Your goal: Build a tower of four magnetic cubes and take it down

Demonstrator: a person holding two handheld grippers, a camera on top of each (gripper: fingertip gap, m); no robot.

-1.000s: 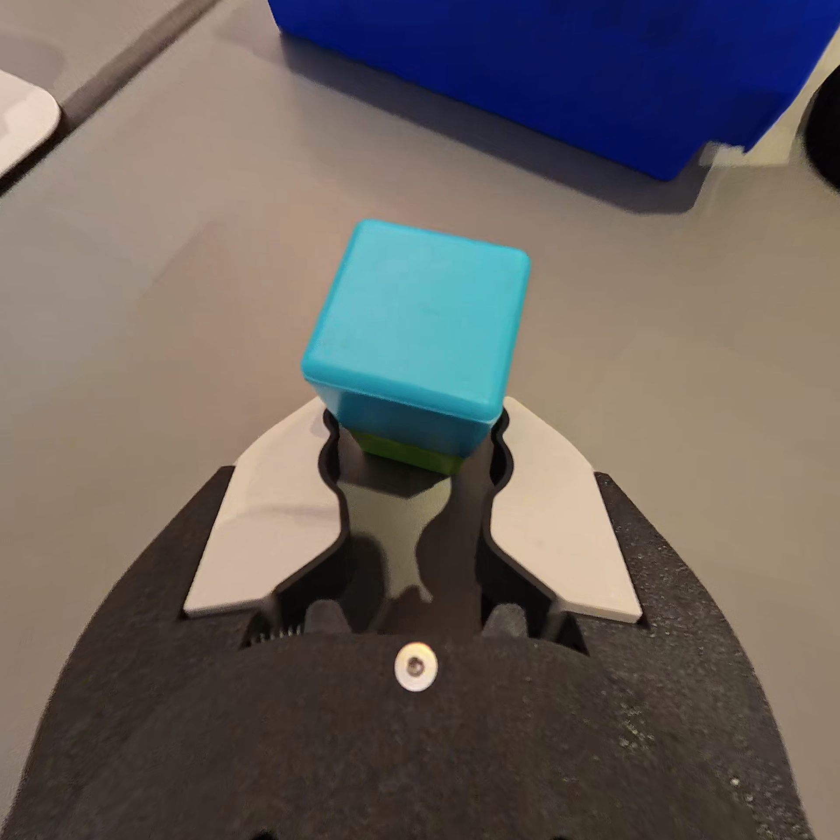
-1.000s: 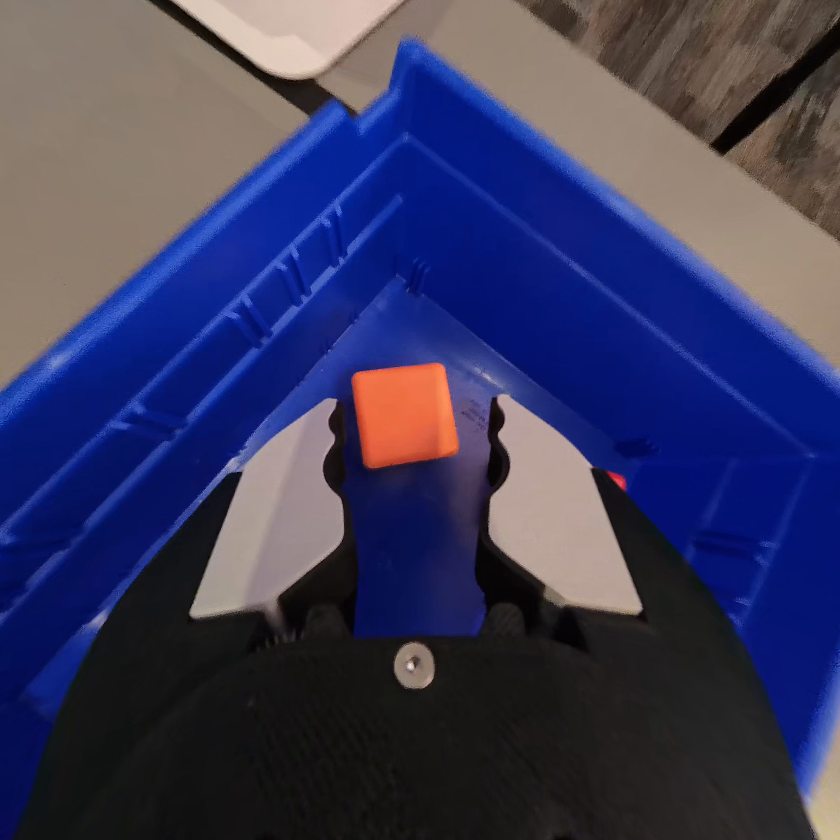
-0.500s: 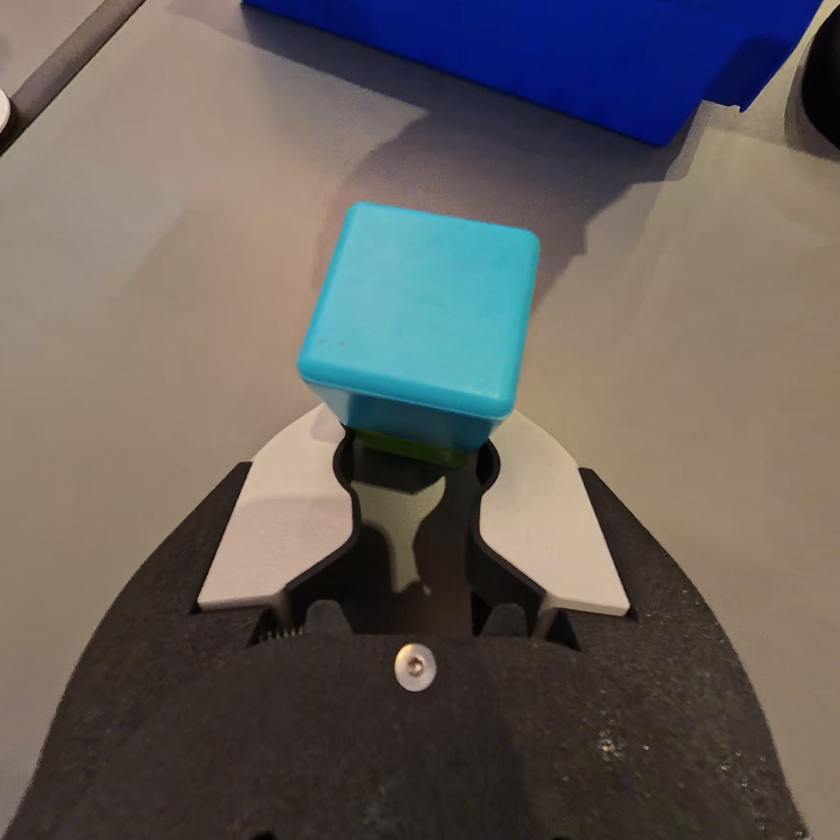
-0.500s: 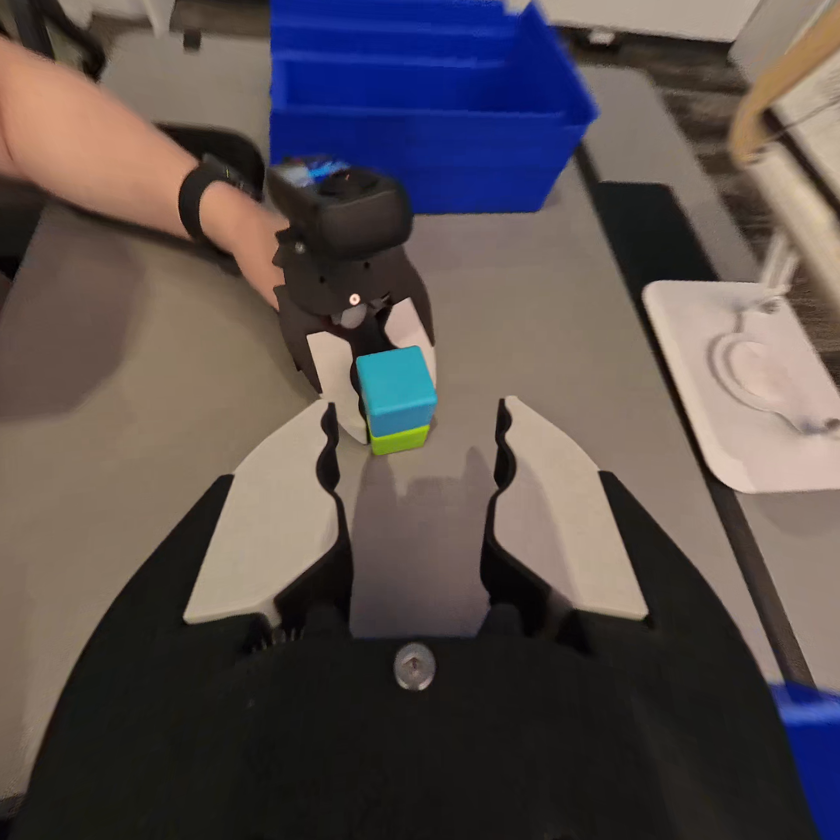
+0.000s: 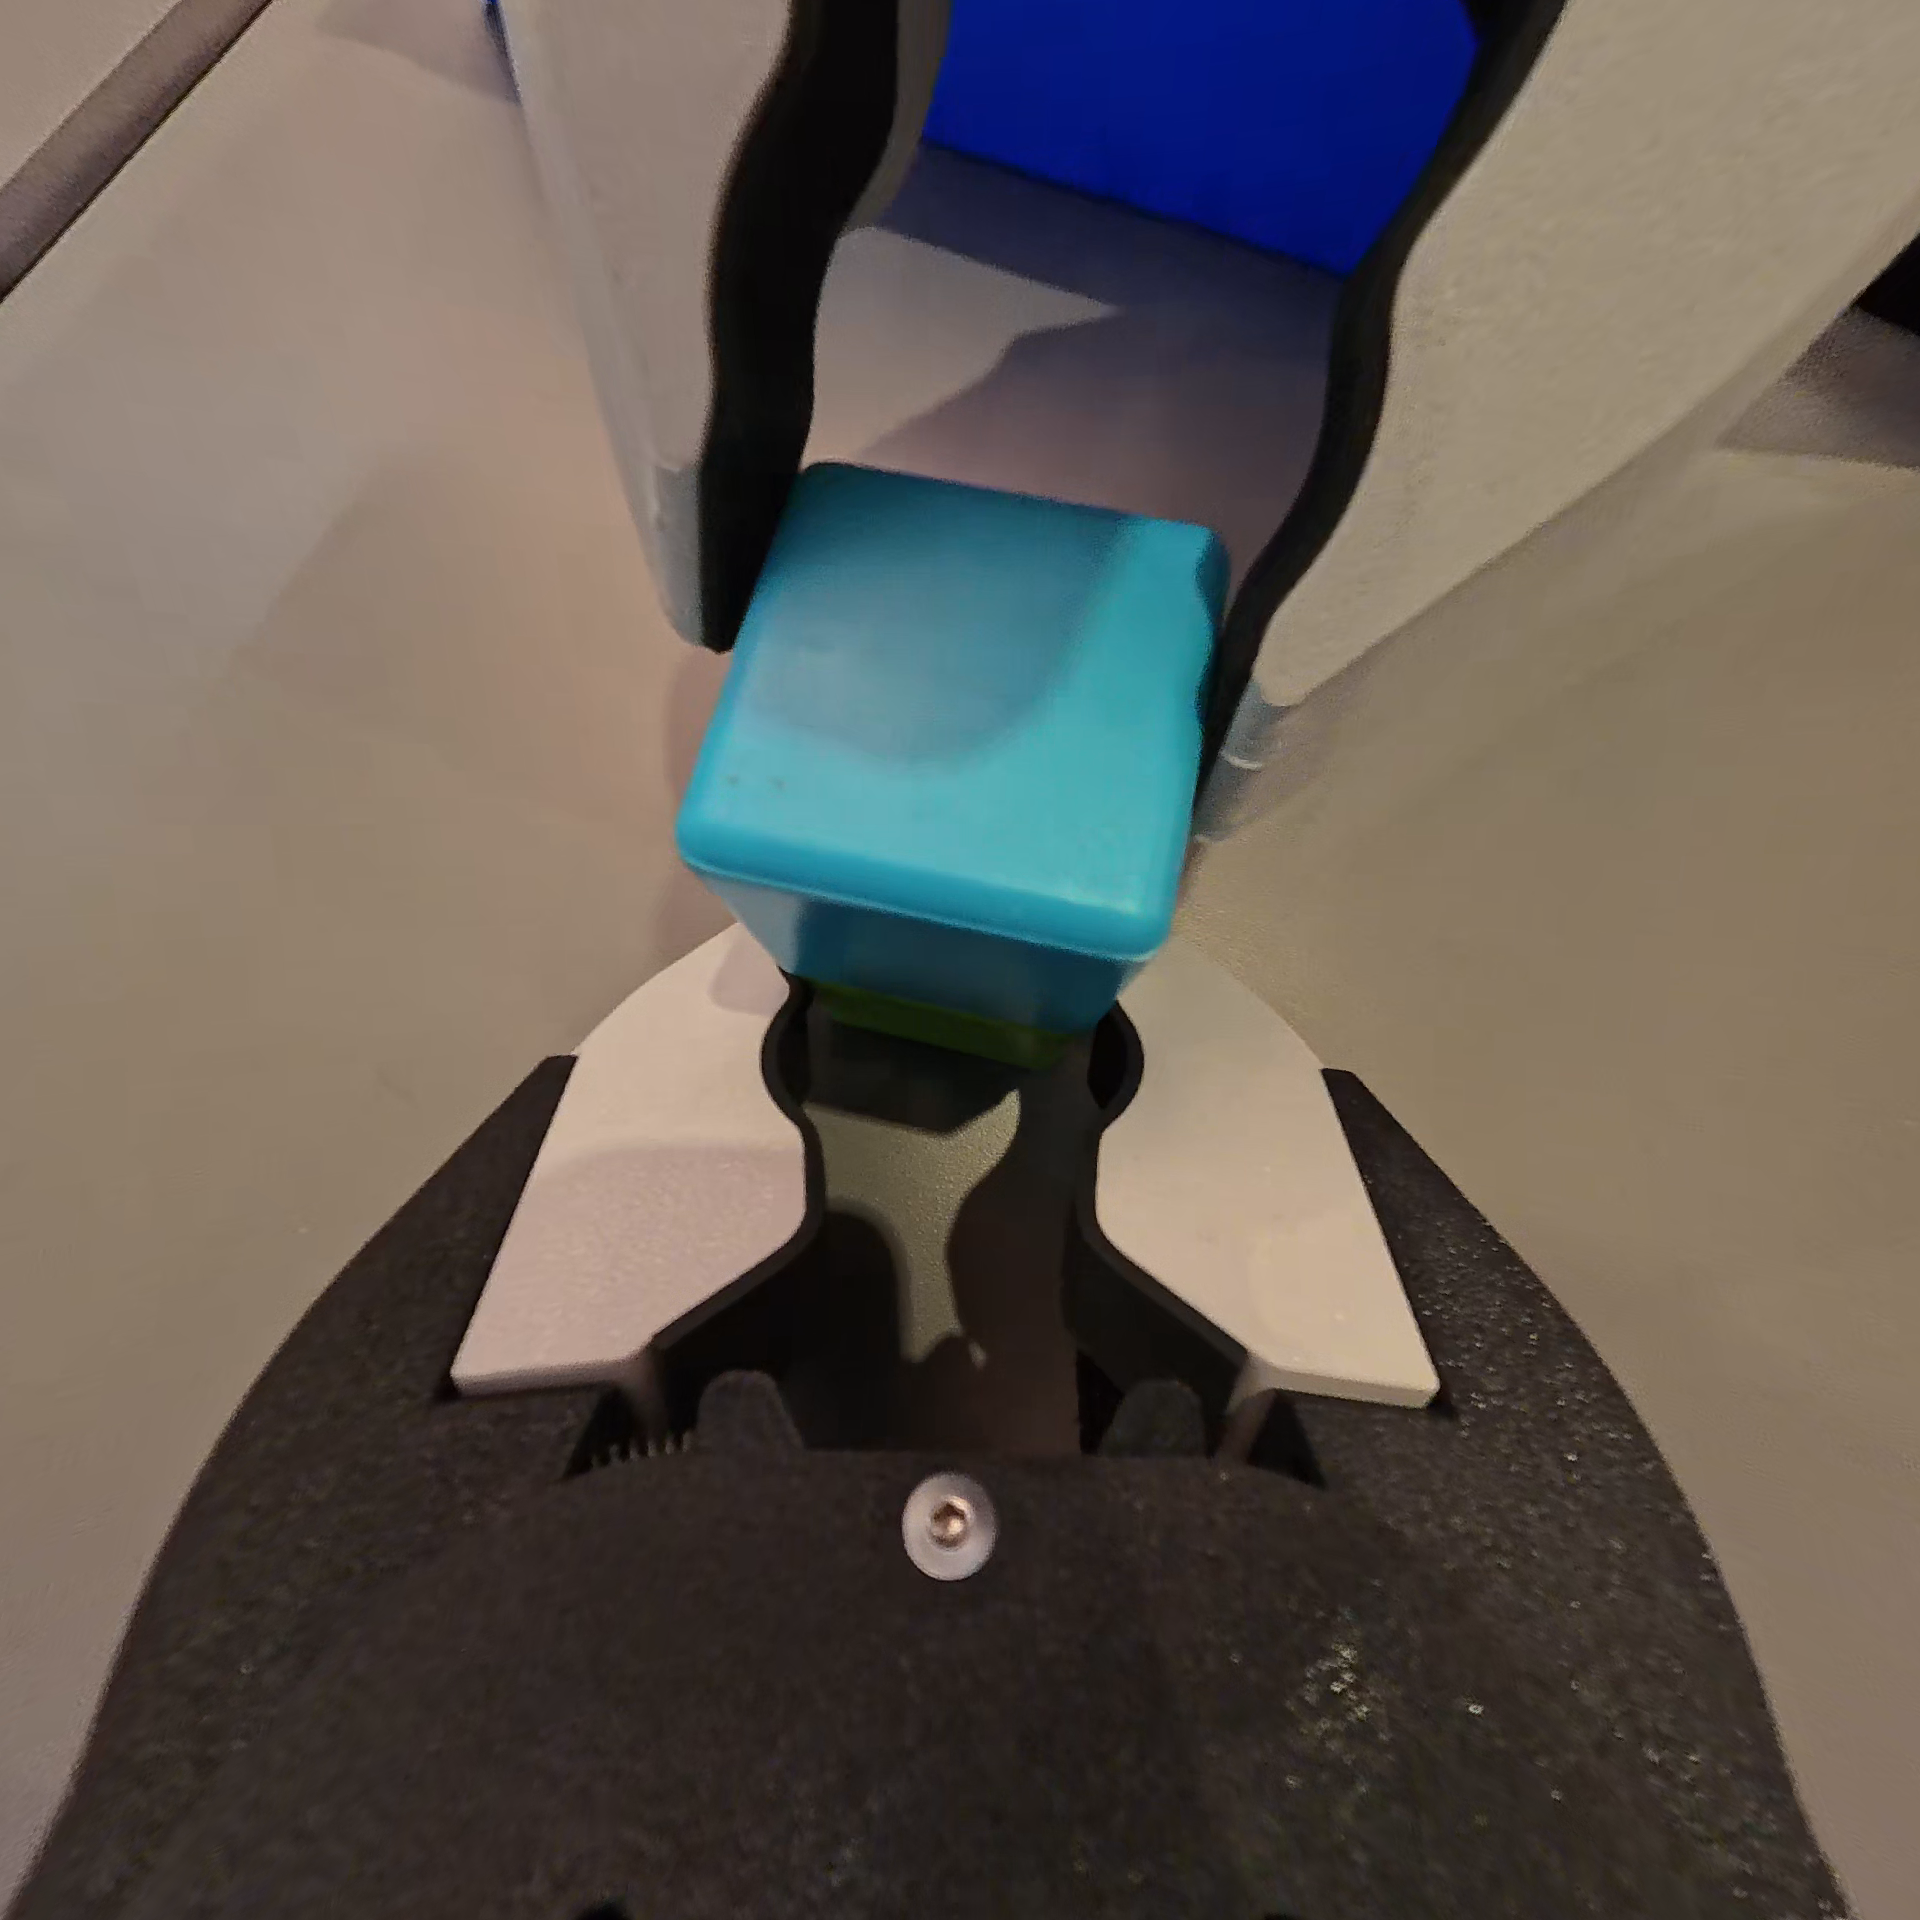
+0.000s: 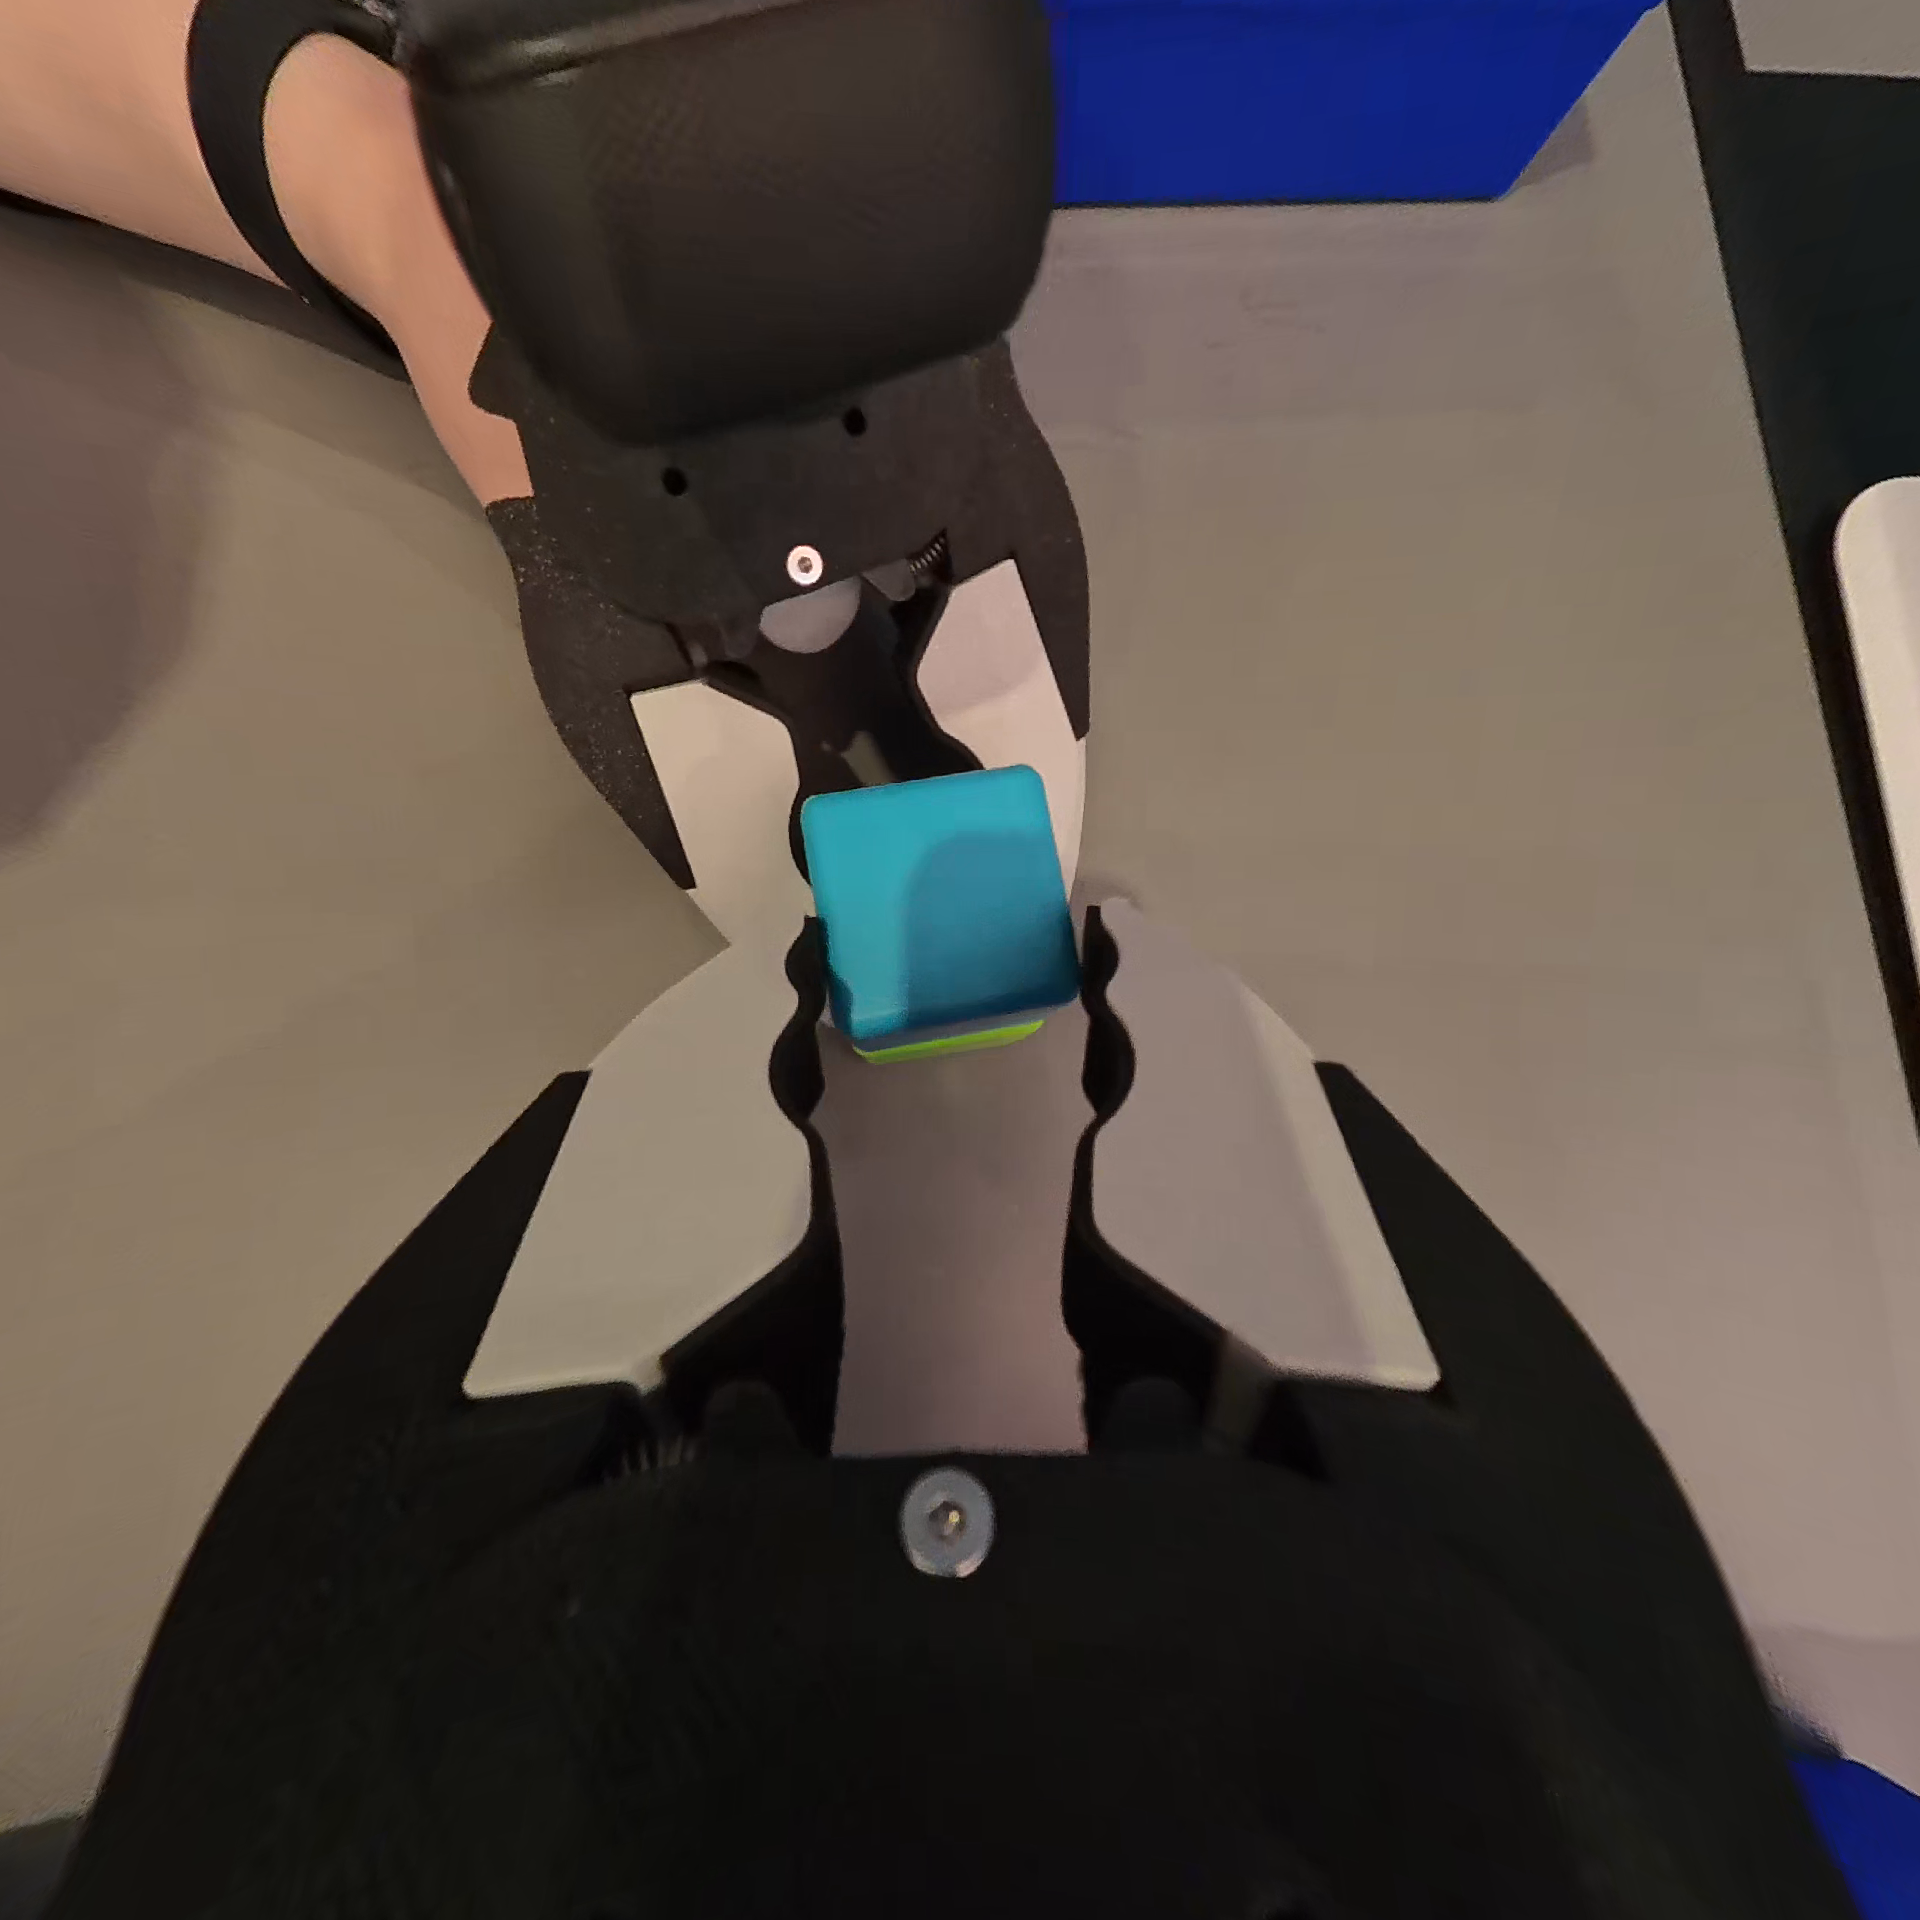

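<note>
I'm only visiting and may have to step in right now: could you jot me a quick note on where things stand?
Left tool: low at the stack's base, fingers either side of the green cube; appears shut on it, steadying the stack.
Right tool: open, fingers flanking the teal cube, not yet closed.
Cubes: teal sits on green, on the grey table. Blue bin stands behind.
Done: only two cubes are stacked now.
Left: likely close on the teal cube, lift it off, then clear the green one.
</note>
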